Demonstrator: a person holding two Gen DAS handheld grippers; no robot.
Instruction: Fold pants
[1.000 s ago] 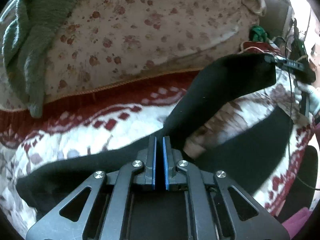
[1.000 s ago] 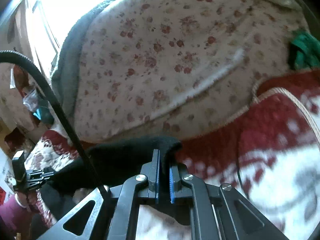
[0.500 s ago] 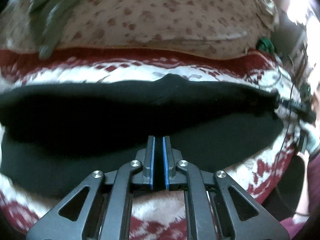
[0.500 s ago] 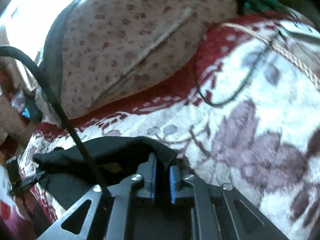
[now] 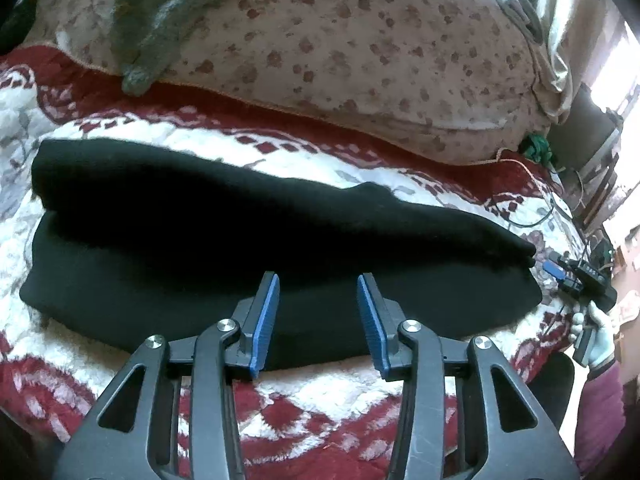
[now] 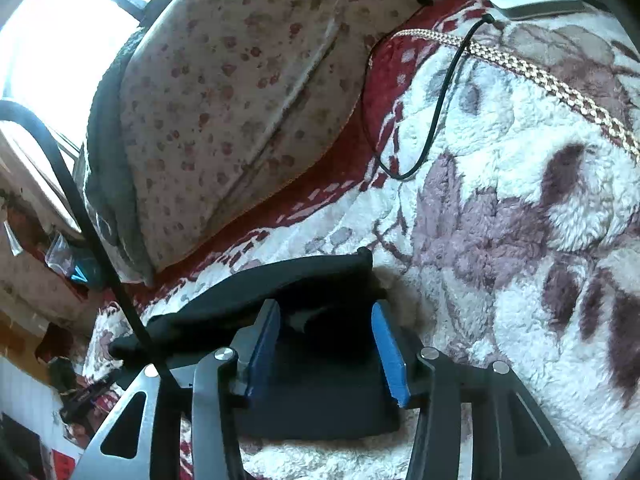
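Note:
Black pants [image 5: 240, 240] lie folded in a long band across the red-and-white fleece blanket [image 5: 320, 400], the top layer resting on the lower one. My left gripper [image 5: 317, 280] hovers over their near edge. Its jaws are opening, and the blue pads stand apart without pressing the cloth. At the right end of the pants the right gripper [image 5: 576, 280] shows, held by a gloved hand [image 5: 600, 332]. In the right wrist view my right gripper [image 6: 325, 306] is over that end of the pants [image 6: 280, 280]. Its jaws are opening too, with cloth lying loose between the pads.
A floral quilt [image 5: 340, 48] is heaped behind the pants, with a grey-green cloth [image 5: 168, 12] draped over it. A black cable [image 6: 436, 104] runs from a white device [image 6: 536, 0] across the blanket. A gold braid trim [image 6: 540, 76] crosses the far right.
Both grippers, earlier shut on the black fabric and carrying it forward, have laid the top layer down over the lower one and opened, letting go.

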